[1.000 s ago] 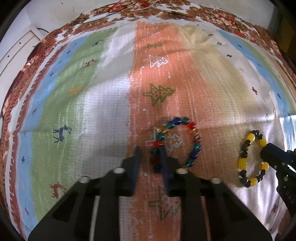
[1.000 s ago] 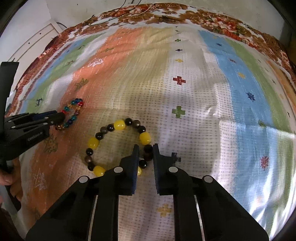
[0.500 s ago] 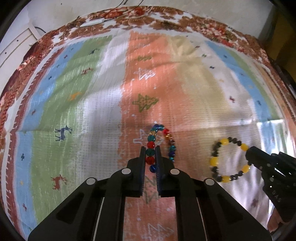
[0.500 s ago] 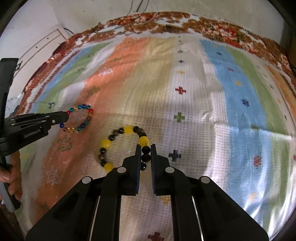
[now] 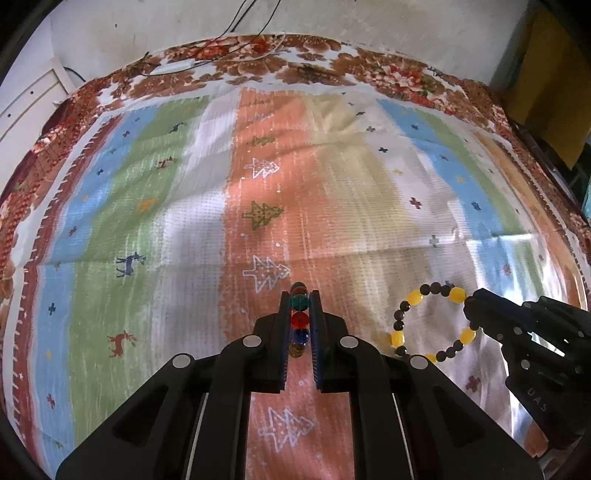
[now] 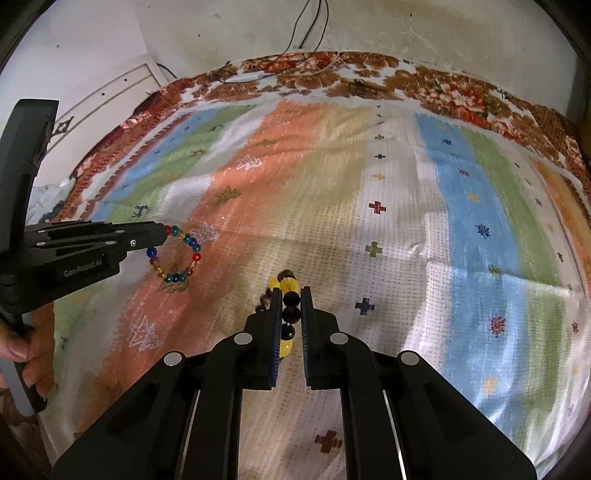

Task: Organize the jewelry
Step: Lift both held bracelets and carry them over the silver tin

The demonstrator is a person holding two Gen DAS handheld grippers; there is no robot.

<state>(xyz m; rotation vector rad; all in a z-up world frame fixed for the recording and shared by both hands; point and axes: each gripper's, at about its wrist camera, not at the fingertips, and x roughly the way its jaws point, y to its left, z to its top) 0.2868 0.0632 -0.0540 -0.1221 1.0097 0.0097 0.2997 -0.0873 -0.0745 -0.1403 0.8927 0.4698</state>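
My left gripper point(image 5: 299, 297) is shut on a multicoloured bead bracelet point(image 5: 299, 320) and holds it above the striped cloth; the beads stand edge-on between the fingers. In the right wrist view that bracelet point(image 6: 178, 254) hangs as a ring from the left gripper point(image 6: 162, 232). My right gripper point(image 6: 288, 293) is shut on a yellow and black bead bracelet point(image 6: 288, 295), lifted off the cloth. In the left wrist view this bracelet point(image 5: 432, 321) hangs as a ring from the right gripper point(image 5: 469, 304).
A striped patterned cloth point(image 5: 184, 206) covers the bed, with a brown floral border point(image 5: 303, 70) at the far edge. A white wall and cables point(image 6: 314, 26) lie behind. A hand point(image 6: 22, 350) holds the left gripper's handle.
Both grippers have closed on their bracelets and lifted them off the cloth. The bracelets now hang from the fingers and the cloth looks farther away.
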